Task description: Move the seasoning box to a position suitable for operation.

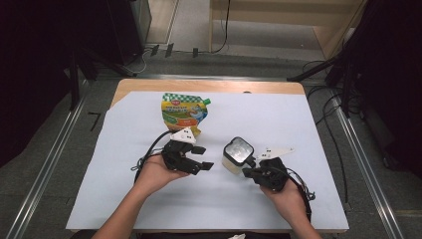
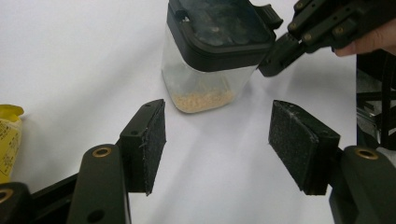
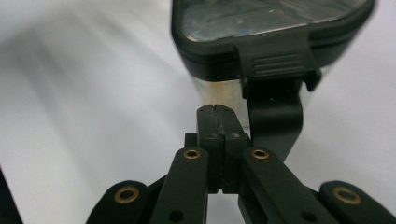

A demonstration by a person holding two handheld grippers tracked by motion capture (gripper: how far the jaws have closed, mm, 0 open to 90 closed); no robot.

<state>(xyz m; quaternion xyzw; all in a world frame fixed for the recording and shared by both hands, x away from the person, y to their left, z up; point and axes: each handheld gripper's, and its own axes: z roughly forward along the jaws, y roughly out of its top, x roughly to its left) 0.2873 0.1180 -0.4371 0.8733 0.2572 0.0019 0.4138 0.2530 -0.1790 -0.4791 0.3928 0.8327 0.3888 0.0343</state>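
A clear square container (image 1: pixel 238 153) with a black clip lid stands on the white cloth right of centre. In the left gripper view the container (image 2: pixel 212 56) holds a thin layer of pale grains at its bottom. My left gripper (image 1: pixel 203 158) lies just to its left, and its jaws (image 2: pixel 217 126) stand open with bare cloth between the pads. My right gripper (image 1: pixel 247 169) comes in from the near right. Its jaws (image 3: pixel 217 112) are pressed together with nothing between them, right under the lid's latch tab (image 3: pixel 275 63). The right gripper's tip (image 2: pixel 273 65) sits at the lid's edge.
A green and yellow spouted pouch (image 1: pixel 183 113) lies flat at the back left of the cloth, behind my left gripper; its yellow corner (image 2: pixel 9 140) is at the left edge of the left gripper view. The wooden table edge (image 1: pixel 209 85) runs along the back.
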